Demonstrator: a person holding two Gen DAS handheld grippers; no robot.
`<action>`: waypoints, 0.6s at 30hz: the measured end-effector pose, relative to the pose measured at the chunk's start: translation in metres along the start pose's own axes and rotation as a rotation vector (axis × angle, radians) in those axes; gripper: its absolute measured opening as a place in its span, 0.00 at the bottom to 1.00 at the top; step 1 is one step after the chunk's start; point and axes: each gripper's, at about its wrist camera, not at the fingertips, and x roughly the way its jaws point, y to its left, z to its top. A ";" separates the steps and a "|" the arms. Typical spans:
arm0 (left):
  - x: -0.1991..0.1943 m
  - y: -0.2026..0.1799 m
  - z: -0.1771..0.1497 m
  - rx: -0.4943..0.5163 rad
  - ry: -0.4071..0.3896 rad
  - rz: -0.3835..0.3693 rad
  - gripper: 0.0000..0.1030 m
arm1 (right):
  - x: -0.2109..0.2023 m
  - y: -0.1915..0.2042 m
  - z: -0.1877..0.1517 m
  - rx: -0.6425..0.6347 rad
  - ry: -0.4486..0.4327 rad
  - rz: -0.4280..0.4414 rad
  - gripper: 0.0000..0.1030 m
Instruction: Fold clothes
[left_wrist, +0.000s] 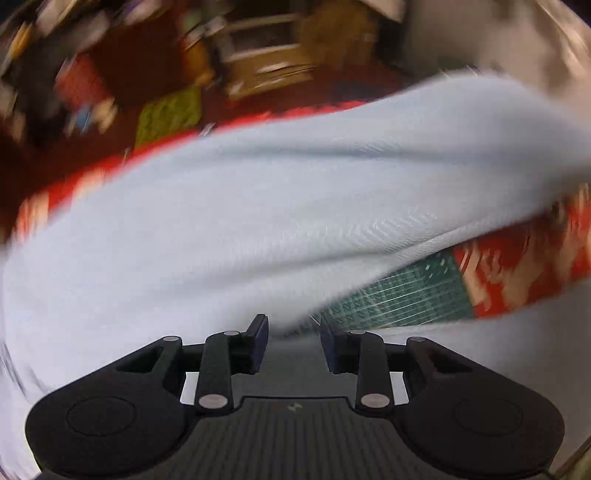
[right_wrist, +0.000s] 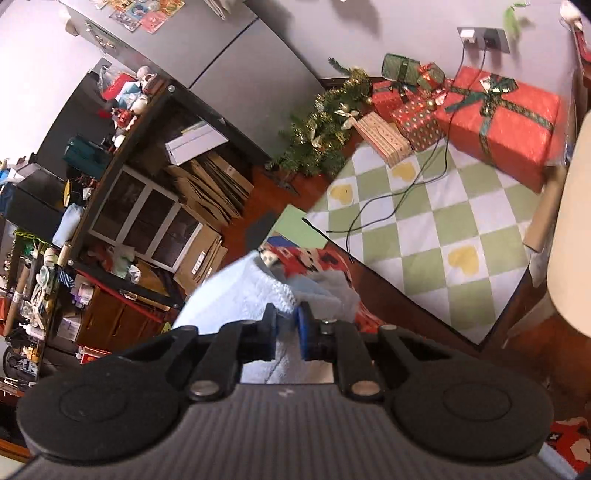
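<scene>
Left wrist view heavily motion-blurred; background shelving and floor smeared, no detail readable.

Pale blue cloth fills most of the left view, a soft ribbed knit or towel-like fabric, spread as a broad band across a red patterned cover; its lower right edge lifts off a green gridded mat that lies beside the red cover; in the right wrist view the same pale blue cloth is bunched and raised above the floor, with red patterned fabric behind it.

Green-and-white checked rug with yellow hearts on the floor, a black cable trailing across it; large red gift box with green ribbon at the rug's far edge; smaller wrapped boxes just beside it; small artificial fir lying tilted near the wall; dark shelving unit crowded with clutter, flattened cardboard stacked beneath.

Left gripper: fingers apart with a clear gap; nothing between them; cloth edge just ahead of the tips, contact cannot be told through blur.

Right gripper: fingers drawn narrow, pinching a fold of the pale blue cloth; fabric visible between the blue pads and below them.
</scene>
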 end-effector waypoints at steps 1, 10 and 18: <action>0.005 -0.006 0.001 0.088 -0.005 0.005 0.30 | -0.001 0.004 0.004 0.000 0.003 0.005 0.12; 0.055 -0.041 -0.017 0.536 -0.008 0.038 0.04 | -0.018 0.016 0.014 0.029 -0.011 -0.015 0.11; 0.040 -0.022 -0.031 0.495 0.033 -0.109 0.04 | -0.004 -0.011 -0.007 -0.090 0.016 -0.193 0.16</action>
